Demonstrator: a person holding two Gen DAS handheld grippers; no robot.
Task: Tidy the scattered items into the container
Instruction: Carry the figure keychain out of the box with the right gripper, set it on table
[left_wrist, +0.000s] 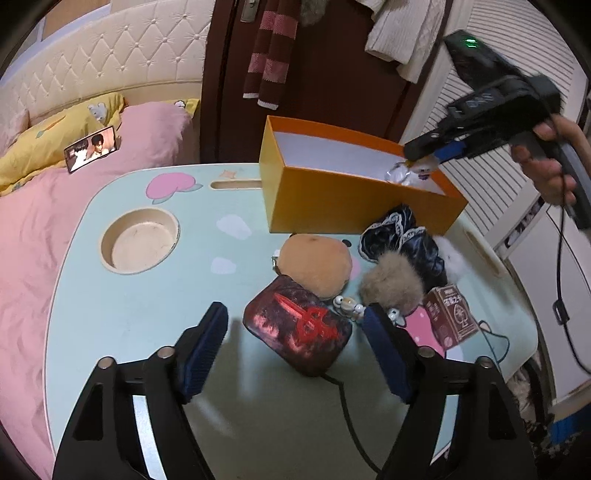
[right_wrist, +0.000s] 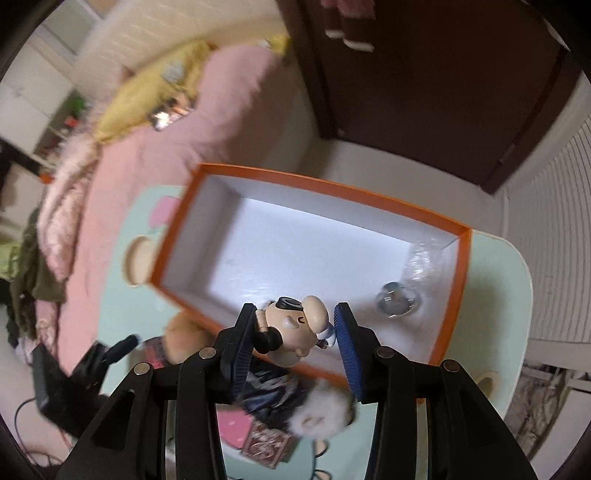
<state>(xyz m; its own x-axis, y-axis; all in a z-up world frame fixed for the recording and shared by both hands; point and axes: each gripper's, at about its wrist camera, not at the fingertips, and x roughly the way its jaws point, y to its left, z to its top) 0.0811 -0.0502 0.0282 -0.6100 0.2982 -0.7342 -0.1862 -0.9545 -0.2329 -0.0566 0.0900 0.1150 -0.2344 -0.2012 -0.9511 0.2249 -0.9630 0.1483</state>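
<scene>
- Bedroom setting: a pink duvet (left_wrist: 74, 206) and tufted headboard lie at the left, with a mint-green lap table (left_wrist: 140, 306) carrying the clutter in front of a dark door.
- Leftmost of the working parts, the left gripper (left_wrist: 295, 332) hangs over the table with its blue pads well apart and nothing between them. A dark red case with a red sword design (left_wrist: 299, 325) lies just ahead, in the gap between the fingers but not touched.
- Beyond it sits a tan round plush (left_wrist: 314, 264), then a dark satin lace-trimmed cloth (left_wrist: 402, 240), a grey-brown fur pompom (left_wrist: 391, 282), a white fur pompom (left_wrist: 452, 254) and a small maroon card box (left_wrist: 448, 314).
- Behind these stands the orange box (left_wrist: 332, 199), white inside, already holding a clear glassy piece (right_wrist: 397, 301) near its right end.
- At the right, the right gripper (right_wrist: 295, 332) is clamped on a small cartoon figurine (right_wrist: 295, 328), pads pressing both its sides, poised over the box's near wall.
- Step in hand, as I judge it: carrying the figurine to the box. The next move calls for bringing it forward past the rim, then parting the fingers over the white floor.
</scene>
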